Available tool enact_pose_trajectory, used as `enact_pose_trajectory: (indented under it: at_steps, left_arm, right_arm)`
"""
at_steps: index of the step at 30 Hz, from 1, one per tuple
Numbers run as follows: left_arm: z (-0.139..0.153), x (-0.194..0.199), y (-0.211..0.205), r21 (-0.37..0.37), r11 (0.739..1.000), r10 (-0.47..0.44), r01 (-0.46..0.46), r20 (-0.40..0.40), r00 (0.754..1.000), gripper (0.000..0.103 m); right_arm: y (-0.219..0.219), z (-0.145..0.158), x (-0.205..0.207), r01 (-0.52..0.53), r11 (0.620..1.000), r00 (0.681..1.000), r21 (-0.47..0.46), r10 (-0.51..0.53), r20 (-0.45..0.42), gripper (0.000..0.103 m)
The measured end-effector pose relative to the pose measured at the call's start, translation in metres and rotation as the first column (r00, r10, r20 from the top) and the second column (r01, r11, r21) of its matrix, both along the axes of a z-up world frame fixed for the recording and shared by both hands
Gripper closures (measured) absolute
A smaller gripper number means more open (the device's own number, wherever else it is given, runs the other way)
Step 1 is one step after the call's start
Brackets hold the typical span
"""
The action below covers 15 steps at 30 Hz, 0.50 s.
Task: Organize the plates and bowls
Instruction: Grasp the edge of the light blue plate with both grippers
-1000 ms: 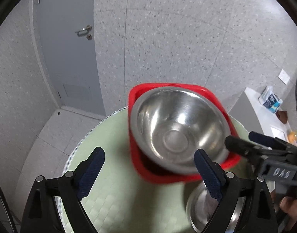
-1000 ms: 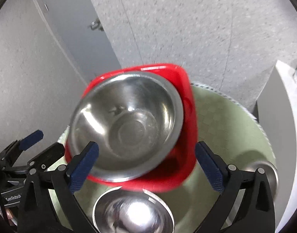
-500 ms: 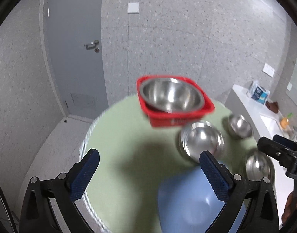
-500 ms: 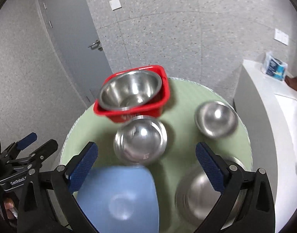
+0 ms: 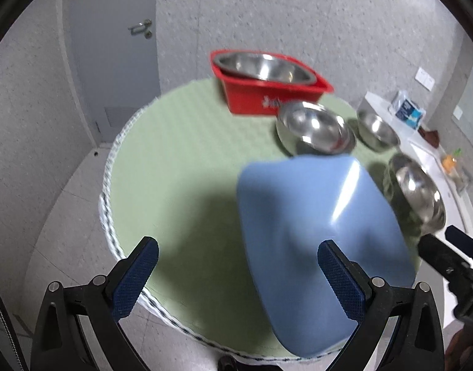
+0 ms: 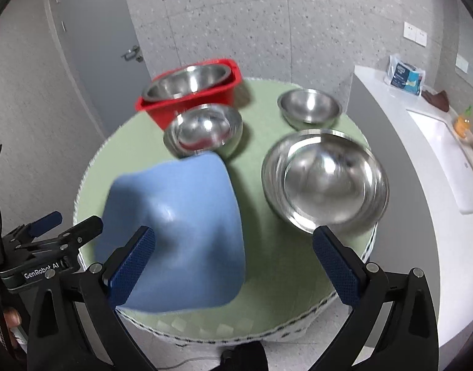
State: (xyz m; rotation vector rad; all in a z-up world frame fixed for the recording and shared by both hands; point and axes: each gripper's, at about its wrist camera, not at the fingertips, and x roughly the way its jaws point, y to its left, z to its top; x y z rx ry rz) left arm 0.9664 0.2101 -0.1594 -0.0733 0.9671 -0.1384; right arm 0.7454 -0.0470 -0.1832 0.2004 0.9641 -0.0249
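A red square tub (image 5: 258,100) (image 6: 199,99) at the far side of the round green table (image 5: 174,154) (image 6: 267,241) holds a large steel bowl (image 5: 262,66) (image 6: 187,82). A steel bowl (image 5: 317,130) (image 6: 205,130) sits in front of it, a small steel bowl (image 5: 375,130) (image 6: 309,106) to the right. Nested large steel bowls (image 5: 417,191) (image 6: 326,179) sit at the right edge. A blue square plate (image 5: 317,238) (image 6: 181,235) lies near me. My left gripper (image 5: 236,275) and right gripper (image 6: 233,269) are open and empty, back over the near table edge.
A white counter (image 6: 400,142) with a sink, a tissue pack (image 6: 405,75) and a small bottle stands right of the table. A grey door (image 5: 112,46) and speckled walls lie behind. The floor drops off around the table's edge.
Both grippers have pulled back and up from the red tub with the large bowl. The whole table, the other bowls and the blue plate have come into view.
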Motion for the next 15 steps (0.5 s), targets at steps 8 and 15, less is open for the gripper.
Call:
enact_pose_trajectory:
  at_steps: [8,15]
  left_arm:
    - [-0.015,0.005,-0.009,-0.009,0.998,-0.064,0.063,-0.086,0.994,0.019]
    - [-0.026,0.015,-0.016,-0.076,0.986,-0.16,0.151,-0.128,0.979,0.079]
  right_arm:
    - [0.009,-0.042,0.008,-0.003,0.999,0.993,0.051,0.009,-0.119,0.008]
    - [0.014,-0.055,0.015,-0.036,0.995,0.985,0.088,0.05,-0.167,0.055]
